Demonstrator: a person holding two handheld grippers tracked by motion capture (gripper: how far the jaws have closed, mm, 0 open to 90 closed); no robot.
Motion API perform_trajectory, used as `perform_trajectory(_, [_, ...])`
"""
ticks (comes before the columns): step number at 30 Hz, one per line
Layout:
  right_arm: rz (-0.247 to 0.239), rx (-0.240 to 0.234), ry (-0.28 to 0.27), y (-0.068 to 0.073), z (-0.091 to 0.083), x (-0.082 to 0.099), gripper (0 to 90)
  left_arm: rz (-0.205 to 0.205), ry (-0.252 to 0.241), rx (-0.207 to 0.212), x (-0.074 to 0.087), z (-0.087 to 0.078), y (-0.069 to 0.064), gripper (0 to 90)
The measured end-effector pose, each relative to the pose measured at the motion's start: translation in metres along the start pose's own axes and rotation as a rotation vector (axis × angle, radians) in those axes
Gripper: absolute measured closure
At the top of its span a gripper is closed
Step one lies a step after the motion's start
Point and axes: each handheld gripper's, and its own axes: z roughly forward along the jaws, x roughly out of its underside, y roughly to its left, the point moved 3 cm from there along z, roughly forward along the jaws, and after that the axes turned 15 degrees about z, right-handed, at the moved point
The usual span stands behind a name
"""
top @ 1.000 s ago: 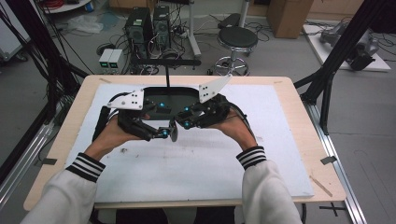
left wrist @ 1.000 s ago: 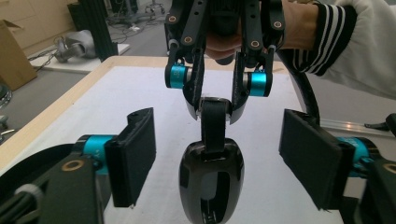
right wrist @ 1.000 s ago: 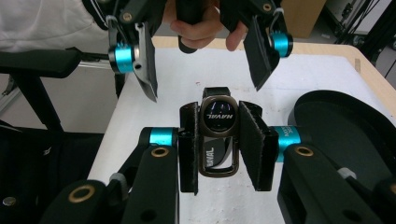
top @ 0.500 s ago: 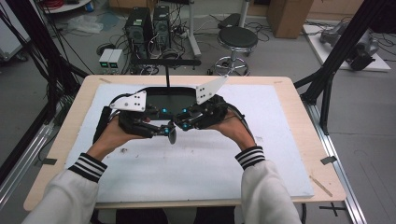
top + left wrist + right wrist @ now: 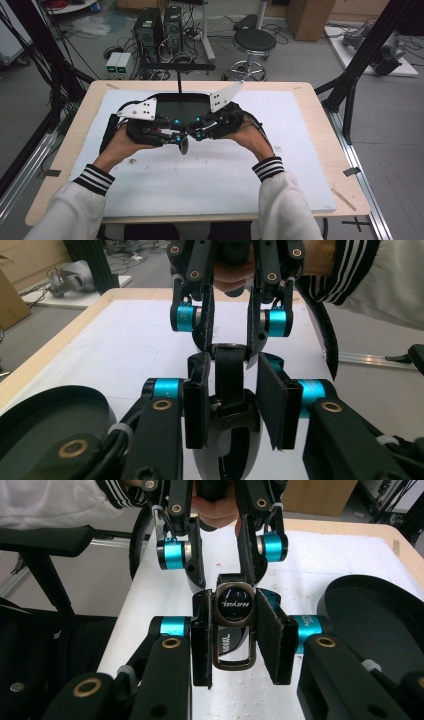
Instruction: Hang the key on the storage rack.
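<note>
Two grippers are met nose to nose above the white mat [image 5: 210,175]. The key fob [image 5: 235,625] is clamped by the right gripper [image 5: 235,630]; the left gripper [image 5: 232,405] has just been closing around it. "HAVAL" is read on the round black emblem, framed in dark metal.

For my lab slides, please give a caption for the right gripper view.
Right tongs clamp a car key above the white mat; the left tongs, just closing, flank its far end.

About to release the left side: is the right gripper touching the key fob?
Touching. In the right gripper view, the right gripper has its pads pressed against both sides of the key fob.
</note>
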Motion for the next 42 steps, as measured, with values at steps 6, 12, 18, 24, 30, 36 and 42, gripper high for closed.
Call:
perform_trajectory(6, [-0.005, -0.002, 0.01, 0.0009, 0.0015, 0.0003, 70.0, -0.008, 0.008, -0.009, 0.0012, -0.0018, 0.0014, 62.2])
perform_trajectory(12, [-0.001, -0.005, 0.009, 0.0006, 0.0002, 0.0007, 70.0, -0.003, 0.011, -0.005, 0.001, -0.0013, 0.0006, 59.1])
perform_trajectory(18, [0.006, -0.003, 0.008, 0.0012, -0.001, 0.0008, 70.0, -0.005, 0.014, -0.015, 0.001, -0.0005, 0.0006, 49.1])
perform_trajectory(24, [-0.007, -0.006, -0.005, 0.0004, -0.001, 0.0, 70.0, -0.017, -0.002, -0.014, 0.0006, -0.0003, 0.0006, 51.8])
perform_trajectory(30, [-0.007, -0.003, -0.004, 0.0004, -0.0008, 0.0001, 70.0, -0.029, -0.013, -0.026, -0.0004, 0.0005, 0.0004, 37.0])
perform_trajectory(36, [0.003, -0.003, 0.002, 0.0008, -0.0017, 0.0006, 70.0, -0.038, 0.008, -0.027, 0.0008, 0.0024, 0.0003, 16.8])
perform_trajectory(42, [-0.006, -0.006, -0.005, 0.0008, -0.0012, 0.0, 69.9, -0.033, 0.003, -0.02, 0.0002, 0.0022, 0.0002, 23.1])
